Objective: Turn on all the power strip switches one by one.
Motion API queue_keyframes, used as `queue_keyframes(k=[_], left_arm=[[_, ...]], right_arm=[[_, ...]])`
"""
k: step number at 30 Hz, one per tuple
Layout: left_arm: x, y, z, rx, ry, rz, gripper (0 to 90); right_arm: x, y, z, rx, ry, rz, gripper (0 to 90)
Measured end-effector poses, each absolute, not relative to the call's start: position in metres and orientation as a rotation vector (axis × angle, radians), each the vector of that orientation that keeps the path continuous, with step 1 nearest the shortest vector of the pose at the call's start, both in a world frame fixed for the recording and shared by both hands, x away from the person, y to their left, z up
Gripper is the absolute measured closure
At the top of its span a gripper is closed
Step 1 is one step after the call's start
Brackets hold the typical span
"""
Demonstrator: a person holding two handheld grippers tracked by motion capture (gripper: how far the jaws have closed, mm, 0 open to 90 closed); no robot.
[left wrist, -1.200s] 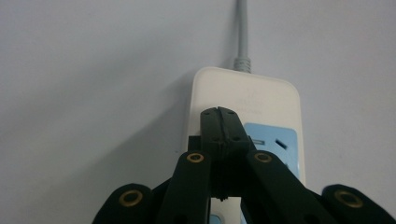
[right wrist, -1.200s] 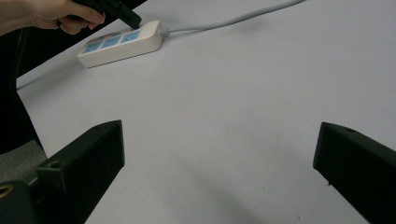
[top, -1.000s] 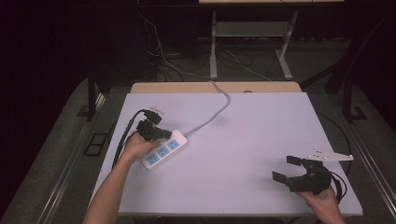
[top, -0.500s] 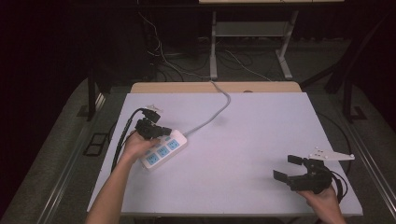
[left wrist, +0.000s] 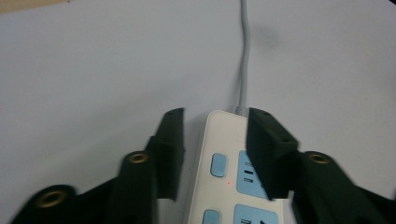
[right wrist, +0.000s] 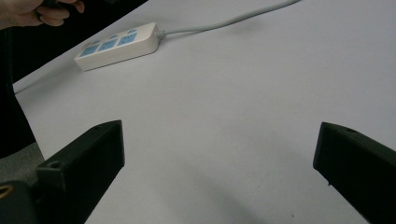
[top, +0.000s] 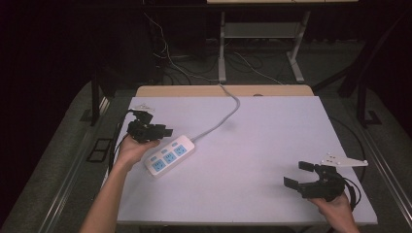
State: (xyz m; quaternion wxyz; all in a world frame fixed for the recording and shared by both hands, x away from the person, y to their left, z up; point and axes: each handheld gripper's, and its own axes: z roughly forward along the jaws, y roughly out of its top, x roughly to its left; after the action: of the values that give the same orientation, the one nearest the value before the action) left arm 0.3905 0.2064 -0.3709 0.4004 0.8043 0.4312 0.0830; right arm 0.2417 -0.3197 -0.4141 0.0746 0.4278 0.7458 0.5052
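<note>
A white power strip (top: pixel 170 155) with blue sockets lies on the left part of the white table (top: pixel 272 136). Its grey cable (top: pixel 228 114) runs off the far edge. My left gripper (top: pixel 164 132) hovers at the strip's cable end. In the left gripper view this left gripper (left wrist: pixel 217 149) is open, with the power strip (left wrist: pixel 229 177) beneath it and the right jaw over the sockets. My right gripper (top: pixel 297 174) rests open near the front right corner. In the right gripper view this right gripper (right wrist: pixel 219 135) has bare table between its jaws, and the power strip (right wrist: pixel 116 44) lies far off.
Black cables (top: pixel 119 141) trail from the left gripper over the table's left edge. A grey three-cornered plate (top: pixel 342 160) sits on the right gripper. Behind the table stand a metal frame (top: pixel 262 43) and loose floor cables (top: pixel 180 68).
The left gripper has shifted slightly over the strip's cable end. The right gripper has barely moved and stays open.
</note>
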Motion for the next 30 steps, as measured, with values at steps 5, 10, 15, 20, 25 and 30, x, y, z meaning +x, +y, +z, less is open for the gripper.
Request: queue_keyframes(k=[5, 10, 15, 20, 25, 30], left_arm=[[0.379, 0.213, -0.364, 1.985, 1.127, 0.233, 19.3], [0.362, 0.219, -0.362, 1.971, 1.116, 0.224, 0.0], [0.342, 0.221, -0.359, 1.941, 1.094, 0.260, 0.0], [0.329, 0.223, -0.364, 1.929, 1.082, 0.265, 0.0], [0.317, 0.225, -0.369, 1.919, 1.080, 0.269, 0.0], [0.305, 0.223, -0.374, 1.905, 1.065, 0.272, 0.0]], right_arm=[[0.242, -0.319, -0.414, 1.284, 2.239, 1.520, 2.0], [0.242, -0.318, -0.414, 1.279, 2.243, 1.523, 2.0], [0.242, -0.317, -0.414, 1.278, 2.244, 1.522, 2.0], [0.241, -0.317, -0.414, 1.278, 2.245, 1.522, 2.0], [0.241, -0.317, -0.414, 1.276, 2.244, 1.524, 2.0], [0.241, -0.316, -0.414, 1.280, 2.251, 1.522, 2.0]])
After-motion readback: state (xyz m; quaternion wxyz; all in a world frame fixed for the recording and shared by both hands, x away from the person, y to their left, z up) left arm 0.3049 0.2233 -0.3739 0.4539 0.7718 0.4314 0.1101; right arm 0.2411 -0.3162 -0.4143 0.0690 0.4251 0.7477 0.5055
